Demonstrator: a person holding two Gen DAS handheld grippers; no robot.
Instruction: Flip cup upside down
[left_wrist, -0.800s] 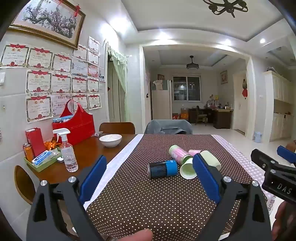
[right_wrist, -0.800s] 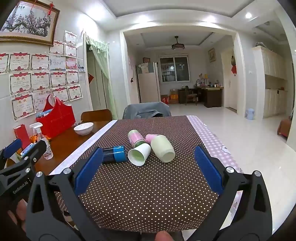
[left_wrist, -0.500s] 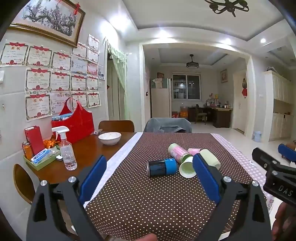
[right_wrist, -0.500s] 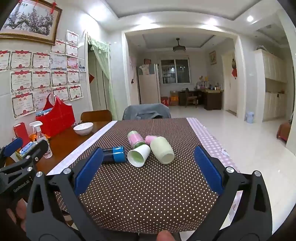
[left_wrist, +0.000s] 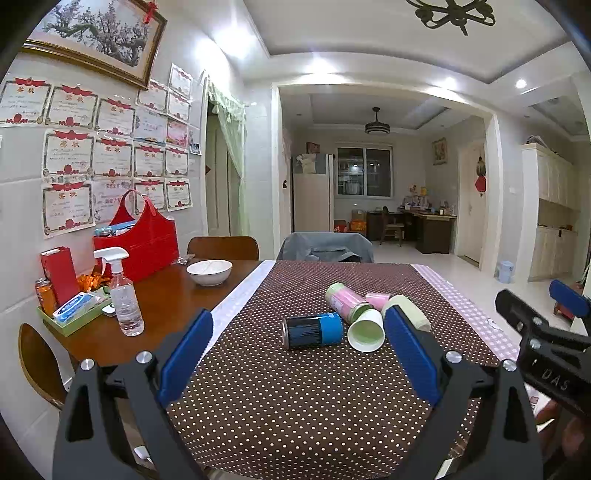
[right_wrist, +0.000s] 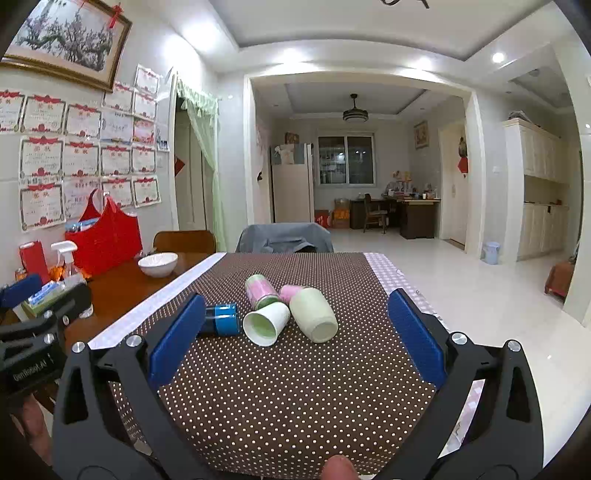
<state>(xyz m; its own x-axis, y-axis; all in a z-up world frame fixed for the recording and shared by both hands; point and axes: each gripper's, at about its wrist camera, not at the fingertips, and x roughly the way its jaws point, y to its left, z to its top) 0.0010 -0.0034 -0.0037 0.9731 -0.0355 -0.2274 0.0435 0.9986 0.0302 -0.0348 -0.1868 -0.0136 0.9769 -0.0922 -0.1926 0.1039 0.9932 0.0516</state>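
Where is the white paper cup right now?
The white paper cup lies on its side mid-tablecloth, between the blue can and pale green cup.

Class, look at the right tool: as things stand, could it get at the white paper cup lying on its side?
Probably yes: the right tool is open, and only bare dotted cloth lies before the white paper cup.

My right gripper (right_wrist: 295, 332) hangs above the near end of the brown dotted tablecloth (right_wrist: 288, 398), jaws spread wide and empty. Beyond them lies a cluster of toppled cups: a white paper cup (right_wrist: 266, 323) with its mouth toward me, a pale green cup (right_wrist: 314, 314) touching its right side, a pink-and-green cup (right_wrist: 260, 290) behind, and a blue-banded dark cup (right_wrist: 221, 319) to the left. My left gripper (right_wrist: 35, 325) juts in at the left edge.
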